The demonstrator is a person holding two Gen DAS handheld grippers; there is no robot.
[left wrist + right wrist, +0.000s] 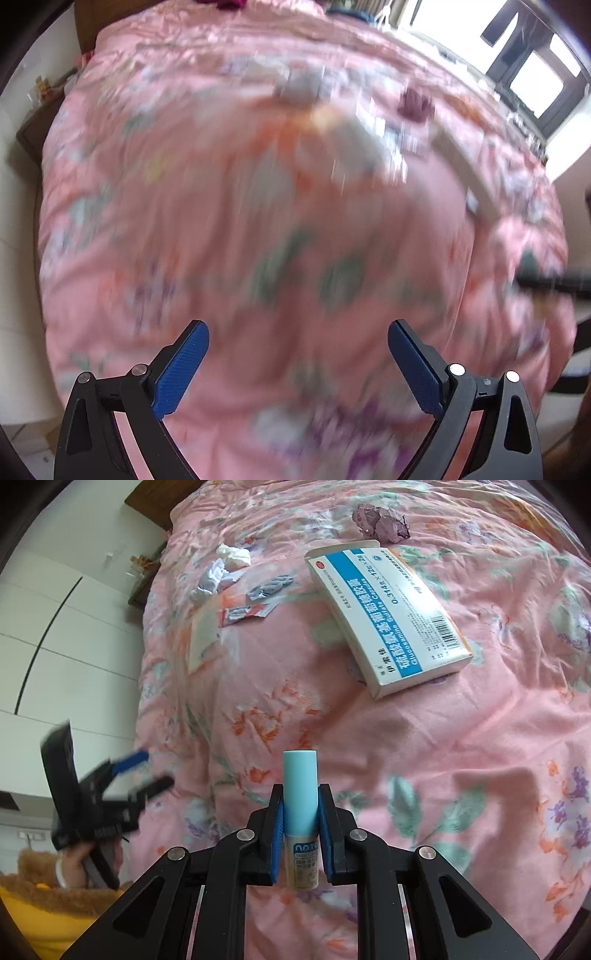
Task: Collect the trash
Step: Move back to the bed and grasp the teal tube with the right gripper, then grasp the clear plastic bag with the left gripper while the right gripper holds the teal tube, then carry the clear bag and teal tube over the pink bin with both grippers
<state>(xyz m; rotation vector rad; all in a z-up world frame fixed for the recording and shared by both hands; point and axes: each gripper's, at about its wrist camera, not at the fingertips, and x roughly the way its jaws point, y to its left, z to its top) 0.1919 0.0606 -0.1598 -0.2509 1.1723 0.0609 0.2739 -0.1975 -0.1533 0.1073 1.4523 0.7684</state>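
Observation:
My right gripper is shut on a small spray bottle with a light blue cap, held upright between the blue pads just above the pink floral bedspread. Beyond it on the bed lie a white and blue medicine box, a crumpled purple wrapper, white crumpled tissue, a silvery wrapper and a red and white sachet. My left gripper stands open with nothing between its pads, over the blurred bedspread. It also shows as the left gripper at the bed's left edge, blurred.
A flat pale packet lies left of the box. White wardrobe doors stand left of the bed. A bright window is at the far right. A hand and a yellow garment with brown fleece trim are at lower left.

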